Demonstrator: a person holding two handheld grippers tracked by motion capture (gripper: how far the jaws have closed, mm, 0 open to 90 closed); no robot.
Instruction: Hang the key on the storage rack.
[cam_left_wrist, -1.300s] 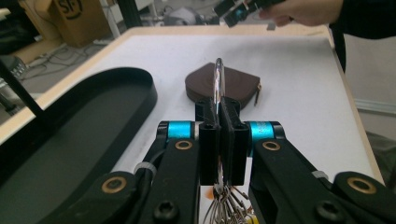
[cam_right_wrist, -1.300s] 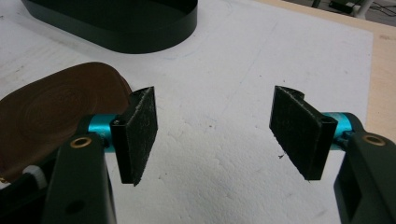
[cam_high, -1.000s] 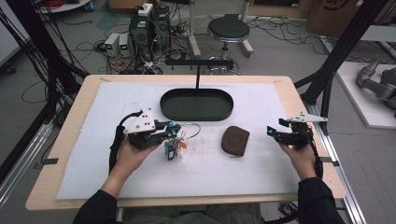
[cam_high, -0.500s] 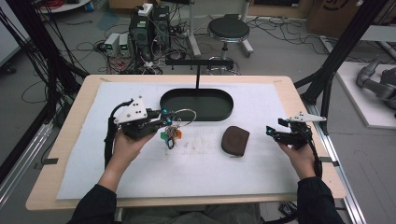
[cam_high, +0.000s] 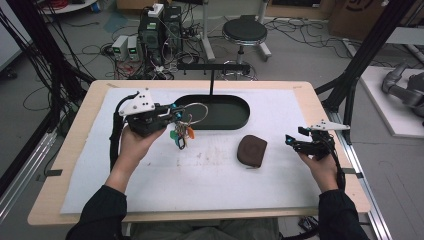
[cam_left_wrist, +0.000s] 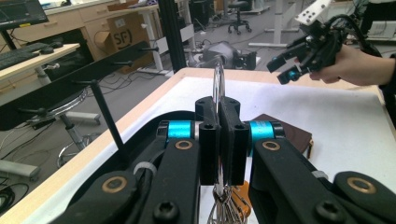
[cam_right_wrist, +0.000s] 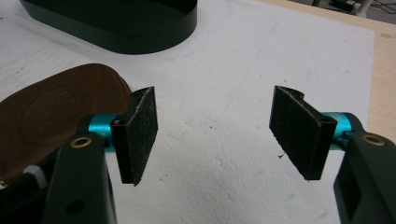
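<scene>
Now | left gripper (cam_high: 172, 116) clamps silver wire key ring (cam_high: 196, 114) with coloured keys, near black oval tray (cam_high: 235, 122) | right gripper (cam_right_wrist: 215, 133) wide, nothing held, right of brown oval leather pouch (cam_high: 251, 150)

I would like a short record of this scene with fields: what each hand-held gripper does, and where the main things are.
left hand-held gripper: shut on the key ring, lifted above the mat
keys: hang below the ring
right hand-held gripper: open, nothing between the jaws
brown pouch: lies on the white mat, apart from both grippers
black oval tray: behind the keys, with a hook stand rising from it
</scene>
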